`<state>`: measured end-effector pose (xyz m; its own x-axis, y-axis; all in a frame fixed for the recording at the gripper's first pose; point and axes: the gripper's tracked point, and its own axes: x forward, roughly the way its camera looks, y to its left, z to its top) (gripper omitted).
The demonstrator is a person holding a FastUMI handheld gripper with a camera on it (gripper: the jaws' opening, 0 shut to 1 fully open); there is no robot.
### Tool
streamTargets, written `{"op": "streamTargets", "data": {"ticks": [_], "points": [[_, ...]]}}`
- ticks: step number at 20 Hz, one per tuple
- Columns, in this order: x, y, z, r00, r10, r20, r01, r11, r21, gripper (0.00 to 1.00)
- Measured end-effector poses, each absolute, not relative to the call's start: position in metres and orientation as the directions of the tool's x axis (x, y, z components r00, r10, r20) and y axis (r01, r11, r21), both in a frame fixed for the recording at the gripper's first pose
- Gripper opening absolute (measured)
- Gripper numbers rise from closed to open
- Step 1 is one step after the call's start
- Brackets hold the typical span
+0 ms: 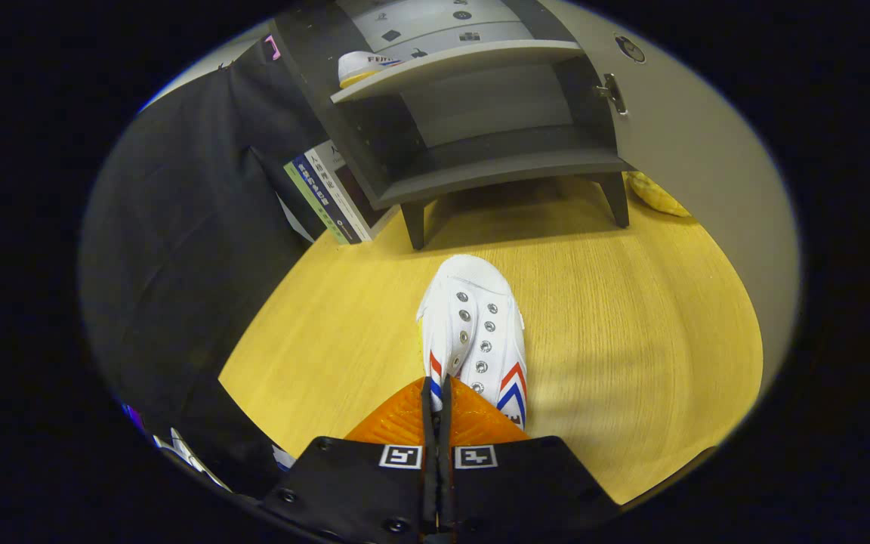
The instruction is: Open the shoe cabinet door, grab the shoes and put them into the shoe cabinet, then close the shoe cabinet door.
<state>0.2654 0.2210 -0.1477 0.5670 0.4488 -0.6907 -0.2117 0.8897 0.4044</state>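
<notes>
So the white sneaker (473,325) sits on the wooden floor (631,332), toe toward the shoe cabinet (465,136), and the gripper (436,397) has its fingers pressed together on the sneaker's side wall at the heel end (red and blue chevrons there). The cabinet door (699,151) is swung open; the second sneaker (363,66) already lies on the upper shelf, lettering too blurry to read, lower shelf bare. Books (325,196) lean beside the cabinet, spines unreadable.
</notes>
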Motion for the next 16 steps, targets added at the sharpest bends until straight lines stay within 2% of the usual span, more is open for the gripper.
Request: {"op": "streamTargets", "data": {"ticks": [6,16], "points": [[0.282,0.226,-0.08,0.622,0.572,-0.535,-0.155,0.76,0.632,0.02],[0.368,0.23,0.068,0.782,0.574,-0.245,-0.274,0.669,0.691,0.02]]}}
